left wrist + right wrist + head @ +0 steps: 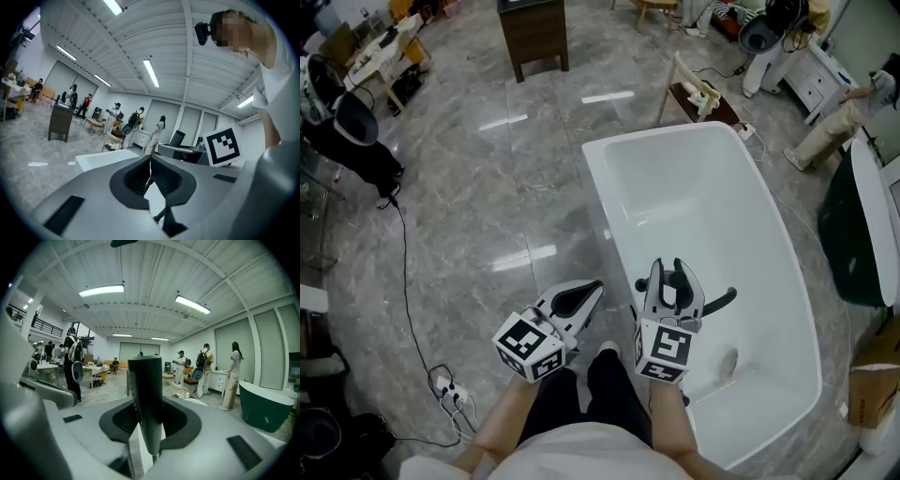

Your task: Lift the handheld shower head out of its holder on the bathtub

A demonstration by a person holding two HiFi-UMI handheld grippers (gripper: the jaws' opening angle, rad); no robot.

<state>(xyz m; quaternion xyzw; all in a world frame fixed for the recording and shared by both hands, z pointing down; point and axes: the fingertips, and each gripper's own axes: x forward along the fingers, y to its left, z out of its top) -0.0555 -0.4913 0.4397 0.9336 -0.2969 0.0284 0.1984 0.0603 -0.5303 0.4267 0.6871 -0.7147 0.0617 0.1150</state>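
The white bathtub (pixel 602 178) fills the right half of the head view, below both grippers. My right gripper (pixel 668 274) is raised over the tub's near end, shut on the dark handheld shower head (pixel 724 300). Part of it sticks out to the right of the jaws. In the right gripper view the shower head (pixel 147 399) stands as a dark bar between the two pads, pointing up and away. My left gripper (pixel 592 289) is raised beside the tub's left rim. Its pads (pixel 159 180) meet with nothing between them. The tub's corner (pixel 101 159) shows beyond them.
A dark wooden cabinet (pixel 534 33) and a wooden stool (pixel 698 94) stand beyond the tub. A dark green tub (pixel 853 234) sits at the right, a cardboard box (pixel 874 384) nearer. A cable runs to a power strip (pixel 450 389) on the floor. Several people (pixel 204 369) stand far off.
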